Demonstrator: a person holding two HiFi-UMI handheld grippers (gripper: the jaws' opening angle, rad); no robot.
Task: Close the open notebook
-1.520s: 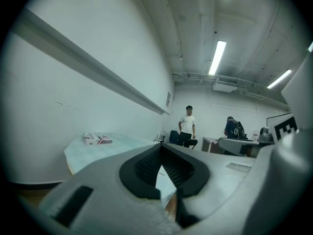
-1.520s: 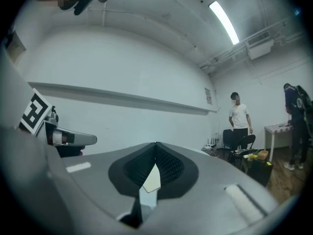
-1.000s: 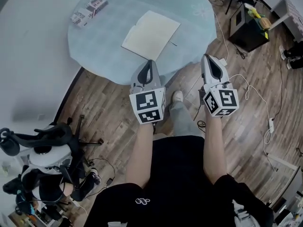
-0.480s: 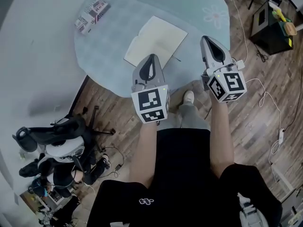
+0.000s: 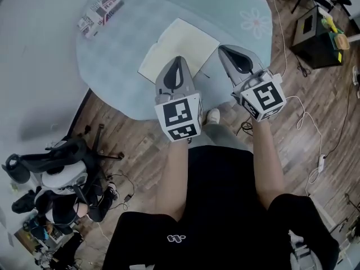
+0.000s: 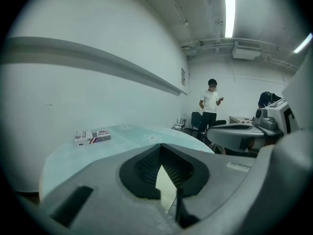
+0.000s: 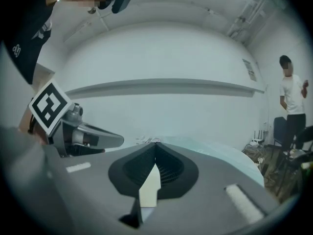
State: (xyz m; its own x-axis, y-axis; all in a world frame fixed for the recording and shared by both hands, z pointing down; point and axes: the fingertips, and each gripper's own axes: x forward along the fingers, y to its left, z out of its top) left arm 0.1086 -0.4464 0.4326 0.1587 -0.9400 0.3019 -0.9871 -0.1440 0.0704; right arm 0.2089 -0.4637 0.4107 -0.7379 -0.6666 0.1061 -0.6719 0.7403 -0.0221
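Cream notebook (image 5: pixel 185 41) lies open near the pale blue table's (image 5: pixel 121 66) near edge (a printed box (image 5: pixel 100 14) sits far left). Left gripper (image 5: pixel 179 59) and right gripper (image 5: pixel 221 49) hover at its near side, jaws together, empty.

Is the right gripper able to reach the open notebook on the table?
Probably yes: the right gripper, jaws shut, points at the open cream paper notebook on the round pale-blue table, nothing between them.

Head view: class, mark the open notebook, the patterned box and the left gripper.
open notebook (image 5: pixel 181 38), head view, pale page.
patterned box (image 5: pixel 100 14), head view, top face.
left gripper (image 5: pixel 179 59), head view, tip of shut jaws.
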